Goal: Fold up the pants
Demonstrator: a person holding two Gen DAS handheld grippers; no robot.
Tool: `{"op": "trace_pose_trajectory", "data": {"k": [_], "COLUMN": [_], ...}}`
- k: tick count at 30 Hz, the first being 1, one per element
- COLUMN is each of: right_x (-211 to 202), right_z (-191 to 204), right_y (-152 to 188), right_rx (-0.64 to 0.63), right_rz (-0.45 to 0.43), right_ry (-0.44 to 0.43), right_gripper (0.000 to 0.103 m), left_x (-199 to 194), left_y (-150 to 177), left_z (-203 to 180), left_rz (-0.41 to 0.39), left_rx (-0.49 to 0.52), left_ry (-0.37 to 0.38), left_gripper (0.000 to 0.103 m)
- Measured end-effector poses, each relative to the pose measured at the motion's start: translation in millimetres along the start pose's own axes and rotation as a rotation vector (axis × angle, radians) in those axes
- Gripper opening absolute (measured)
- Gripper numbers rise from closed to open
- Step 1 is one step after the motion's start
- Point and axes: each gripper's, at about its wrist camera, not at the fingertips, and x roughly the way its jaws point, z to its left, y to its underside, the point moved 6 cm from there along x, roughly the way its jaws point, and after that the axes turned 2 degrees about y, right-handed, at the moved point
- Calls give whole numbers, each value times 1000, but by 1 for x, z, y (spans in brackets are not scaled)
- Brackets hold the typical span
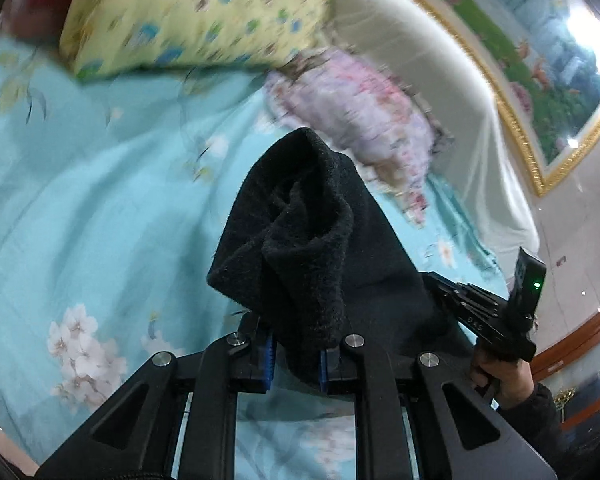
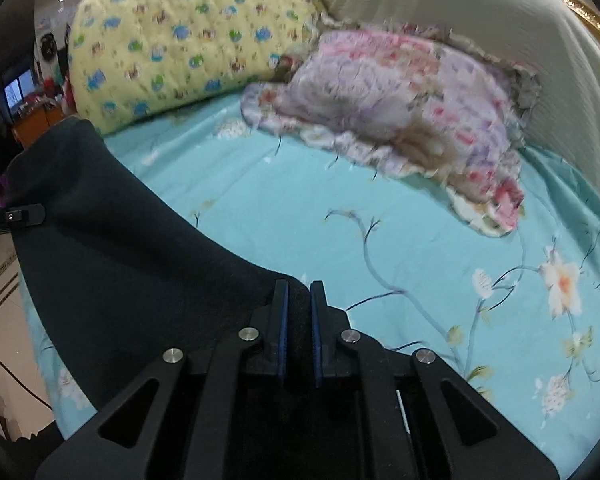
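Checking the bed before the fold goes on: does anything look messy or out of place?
Yes: a pink floral blanket lies crumpled in a heap on the turquoise sheet beside the yellow pillow. The black pants are bunched in the left gripper; the right gripper pinches their edge.

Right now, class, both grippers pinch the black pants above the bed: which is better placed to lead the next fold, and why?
Probably the right gripper: it pinches a flat edge of the pants, with bare sheet ahead. The left gripper holds a bunched, drooping wad.
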Motion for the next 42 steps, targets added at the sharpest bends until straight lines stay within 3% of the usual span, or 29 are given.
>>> {"op": "trace_pose_trajectory", "data": {"k": [7, 9, 11, 16, 22, 28, 30, 31, 42], "right_x": [39, 38, 26, -20, -58, -84, -93, -96, -151], "right_z": [13, 12, 6, -21, -42, -56, -61, -65, -99], "right_y": [21, 24, 25, 38, 72, 113, 127, 132, 193], "right_rx": [52, 95, 152, 304, 428, 513, 545, 557, 712], "right_rz": [66, 68, 43, -23, -42, -40, -36, -38, -87], "right_ry": [24, 16, 18, -5, -21, 7, 33, 42, 148], "right_gripper": [12, 18, 23, 24, 24, 25, 41, 44, 44], "left_x": [32, 27, 18, -17, -52, -37, -25, -19, 54], "left_y": [18, 19, 17, 14, 2, 10, 15, 18, 63], "left_z": [29, 26, 24, 13, -8, -47, -62, -70, -156], "left_rz": [72, 67, 55, -19, -100, -41, -15, -1, 180], "left_rx": [13, 24, 40, 57, 49, 121, 147, 160, 306], "left_ry": [-86, -95, -121, -155, -116, -63, -43, -34, 72], "left_gripper": [18, 23, 28, 31, 38, 43, 44, 44, 48]}}
